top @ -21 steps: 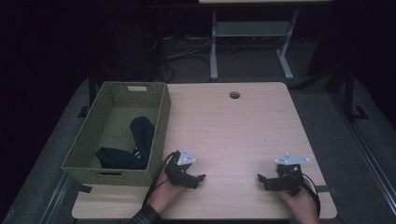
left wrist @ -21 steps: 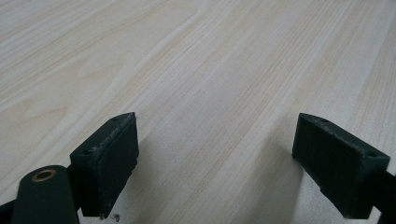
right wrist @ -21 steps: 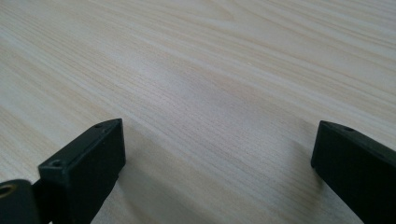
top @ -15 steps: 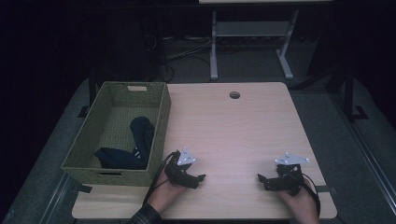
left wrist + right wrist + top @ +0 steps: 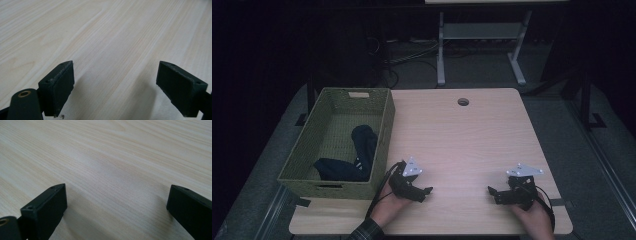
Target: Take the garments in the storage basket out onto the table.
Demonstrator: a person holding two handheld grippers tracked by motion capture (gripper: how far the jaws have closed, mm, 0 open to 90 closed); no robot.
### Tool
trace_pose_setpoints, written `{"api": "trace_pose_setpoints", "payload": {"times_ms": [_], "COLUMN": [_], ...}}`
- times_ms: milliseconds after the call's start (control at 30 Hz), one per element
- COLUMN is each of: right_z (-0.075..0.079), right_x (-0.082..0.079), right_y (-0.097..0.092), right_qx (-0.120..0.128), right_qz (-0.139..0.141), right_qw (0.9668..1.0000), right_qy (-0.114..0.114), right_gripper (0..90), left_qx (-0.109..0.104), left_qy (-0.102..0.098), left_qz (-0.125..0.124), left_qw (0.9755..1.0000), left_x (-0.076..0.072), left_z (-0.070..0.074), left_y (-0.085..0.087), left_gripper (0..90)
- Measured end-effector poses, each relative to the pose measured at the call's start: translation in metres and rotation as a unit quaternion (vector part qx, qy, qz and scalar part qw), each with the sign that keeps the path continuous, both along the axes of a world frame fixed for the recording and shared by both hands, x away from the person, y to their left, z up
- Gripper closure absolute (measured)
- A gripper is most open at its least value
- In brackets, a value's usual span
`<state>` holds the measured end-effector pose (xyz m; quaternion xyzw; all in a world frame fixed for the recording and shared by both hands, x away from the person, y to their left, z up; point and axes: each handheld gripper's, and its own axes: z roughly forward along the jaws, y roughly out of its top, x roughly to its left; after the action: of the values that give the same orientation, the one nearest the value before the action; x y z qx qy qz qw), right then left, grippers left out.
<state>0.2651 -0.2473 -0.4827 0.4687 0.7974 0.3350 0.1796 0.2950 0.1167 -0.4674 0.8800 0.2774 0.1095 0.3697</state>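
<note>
Resting low on the table [image 5: 462, 140], the left gripper [image 5: 426, 192] and right gripper [image 5: 491, 191] both stand wide apart and empty. Dark clothes [image 5: 357, 155] lie crumpled in the woven basket [image 5: 384, 120] just beside the left gripper; they look soft, light and floppy, best pinched at a raised fold.

Worktop [image 5: 472, 135] carries a basket [image 5: 384, 125] along its left edge, with bundled cloth [image 5: 354, 157] lying in the basket's near half. Left gripper [image 5: 428, 192] rests on the worktop just right of the basket's near corner, right gripper [image 5: 490, 193] near the right front edge, well apart, tips facing each other. A hole [image 5: 463, 102] sits at the worktop's far middle. A frame stand [image 5: 477, 35] sits on the floor behind.
</note>
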Motion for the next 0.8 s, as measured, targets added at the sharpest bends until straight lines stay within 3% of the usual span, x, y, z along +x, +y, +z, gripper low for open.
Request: {"api": "trace_pose_setpoints", "payload": {"times_ms": [800], "right_z": [0.000], "right_x": [0.000], "right_y": [0.000], "right_qx": [-0.001], "right_qz": [0.001], "right_qw": [1.0000], "right_qy": [0.000], "right_gripper": [2.6], "left_qx": [-0.016], "left_qy": [-0.008], "left_qz": [-0.009], "left_qw": [0.9998], "left_x": [-0.010], "left_z": [0.058], "left_y": [0.002], "left_gripper": [14.7]}}
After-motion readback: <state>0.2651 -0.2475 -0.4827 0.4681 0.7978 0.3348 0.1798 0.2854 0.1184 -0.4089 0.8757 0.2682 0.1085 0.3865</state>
